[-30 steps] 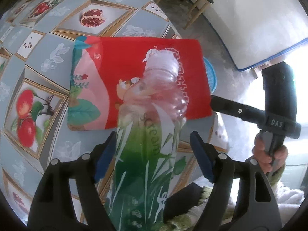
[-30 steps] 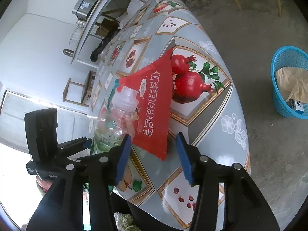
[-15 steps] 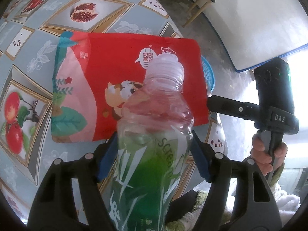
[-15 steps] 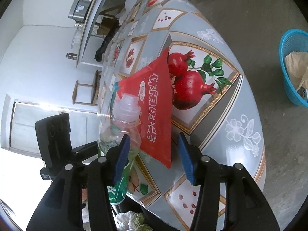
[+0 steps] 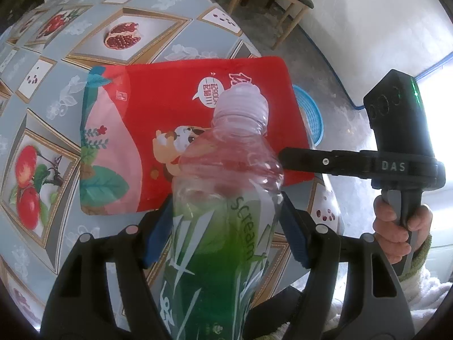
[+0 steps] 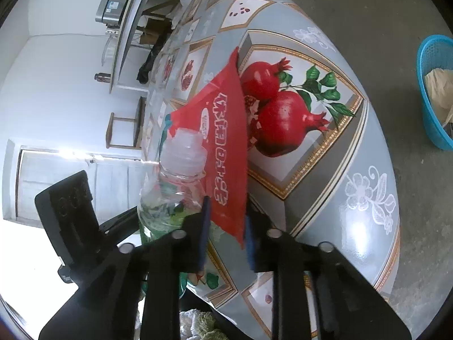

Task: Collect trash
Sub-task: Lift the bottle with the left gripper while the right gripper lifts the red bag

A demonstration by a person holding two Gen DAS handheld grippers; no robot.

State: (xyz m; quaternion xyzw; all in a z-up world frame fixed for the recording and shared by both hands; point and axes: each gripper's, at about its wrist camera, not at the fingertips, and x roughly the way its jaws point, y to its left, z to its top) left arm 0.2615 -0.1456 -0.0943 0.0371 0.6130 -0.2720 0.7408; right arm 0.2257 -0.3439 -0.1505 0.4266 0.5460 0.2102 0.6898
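My left gripper (image 5: 223, 238) is shut on a clear plastic bottle (image 5: 226, 212) with a green label and holds it above the table. The bottle also shows in the right wrist view (image 6: 172, 187). A red snack bag (image 5: 175, 147) lies flat on the fruit-patterned tablecloth (image 5: 56, 90). My right gripper (image 6: 226, 232) has its jaws closed on the near corner of the red snack bag (image 6: 226, 158). The right gripper shows in the left wrist view at the bag's right edge (image 5: 294, 155).
A blue basket (image 6: 436, 93) holding crumpled paper stands on the floor beyond the table's edge; it also shows in the left wrist view (image 5: 311, 113). A wooden chair (image 5: 271, 2) stands behind the table. A shelf with an appliance (image 6: 113, 5) lies far off.
My right gripper has moved to the bag's corner and its jaws have closed on it. My left gripper has closed on the bottle and holds it more upright.
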